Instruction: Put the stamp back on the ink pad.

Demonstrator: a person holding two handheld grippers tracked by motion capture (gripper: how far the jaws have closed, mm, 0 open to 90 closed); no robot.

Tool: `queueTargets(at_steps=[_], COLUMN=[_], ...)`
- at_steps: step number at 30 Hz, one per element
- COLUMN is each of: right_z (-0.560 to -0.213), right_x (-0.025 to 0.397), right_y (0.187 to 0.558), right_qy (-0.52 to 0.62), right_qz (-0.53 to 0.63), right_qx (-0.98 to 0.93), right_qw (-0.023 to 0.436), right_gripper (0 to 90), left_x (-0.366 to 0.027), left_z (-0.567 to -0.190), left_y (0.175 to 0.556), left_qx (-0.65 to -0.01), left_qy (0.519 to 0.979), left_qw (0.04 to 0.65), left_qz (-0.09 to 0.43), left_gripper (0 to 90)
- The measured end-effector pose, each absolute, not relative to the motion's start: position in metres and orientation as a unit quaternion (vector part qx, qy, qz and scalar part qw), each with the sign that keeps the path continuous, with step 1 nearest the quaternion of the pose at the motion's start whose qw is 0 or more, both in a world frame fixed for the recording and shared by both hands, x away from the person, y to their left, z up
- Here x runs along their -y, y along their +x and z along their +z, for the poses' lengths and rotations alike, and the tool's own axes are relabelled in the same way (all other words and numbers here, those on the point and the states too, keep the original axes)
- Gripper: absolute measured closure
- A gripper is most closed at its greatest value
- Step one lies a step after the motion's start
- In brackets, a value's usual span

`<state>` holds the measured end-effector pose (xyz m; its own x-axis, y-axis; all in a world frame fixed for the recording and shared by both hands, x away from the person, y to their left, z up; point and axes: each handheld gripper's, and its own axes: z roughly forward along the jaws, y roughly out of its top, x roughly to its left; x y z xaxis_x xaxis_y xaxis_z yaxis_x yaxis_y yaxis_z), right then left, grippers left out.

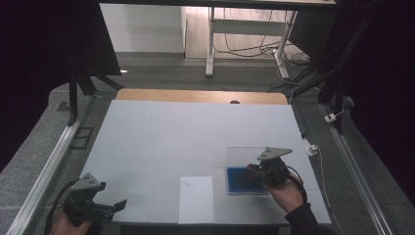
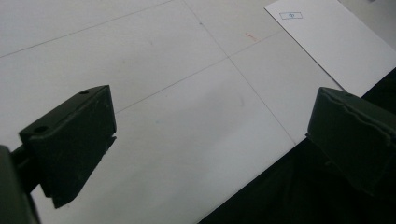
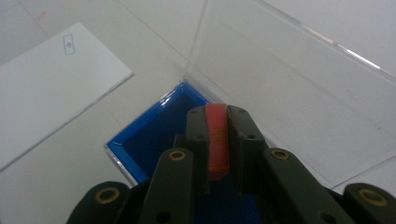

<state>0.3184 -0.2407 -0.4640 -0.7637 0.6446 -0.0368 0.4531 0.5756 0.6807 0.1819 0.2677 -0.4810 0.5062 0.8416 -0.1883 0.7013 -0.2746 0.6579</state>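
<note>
The right tongs (image 3: 217,140) are clenched on a thin red piece (image 3: 217,140), probably a stamp, and hold it just above the blue ink pad (image 3: 154,135). The pad sits in an open case with its clear lid (image 3: 289,79) standing behind it, at the right side of the worktop (image 1: 171,132). The left tongs (image 1: 105,205) are released and hover over the near left corner, apart from everything.

The red piece is narrow, so I think it can tilt or slip between the jaws if it is pressed down unevenly. Nothing holds the case, so a hard push may slide it or knock the lid. Ink could also smear the white sheet (image 1: 196,199) beside it.
</note>
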Motion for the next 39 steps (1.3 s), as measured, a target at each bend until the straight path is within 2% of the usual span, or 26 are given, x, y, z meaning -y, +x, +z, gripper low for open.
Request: queueTargets(at_steps=[24, 33, 39], right_z=[-0.48, -0.473, -0.467], right_x=[0.234, 0.238, 0.242], right_y=[0.326, 0.323, 0.321], right_qy=[0.296, 0.309, 0.325], right_qz=[0.316, 0.338, 0.347], right_qx=[-0.89, -0.878, -0.869], right_qw=[0.143, 0.141, 0.136], right_gripper=[79.5, 70.4, 58.0], left_x=[-0.268, -0.268, -0.268], left_z=[-0.481, -0.481, -0.481], left_y=[0.182, 0.182, 0.182], left_qx=[-0.487, -0.487, -0.488], left_qy=[0.792, 0.792, 0.792], left_qw=[0.354, 0.355, 0.355], left_qz=[0.099, 0.098, 0.098], left_gripper=[1.6, 1.6, 1.6])
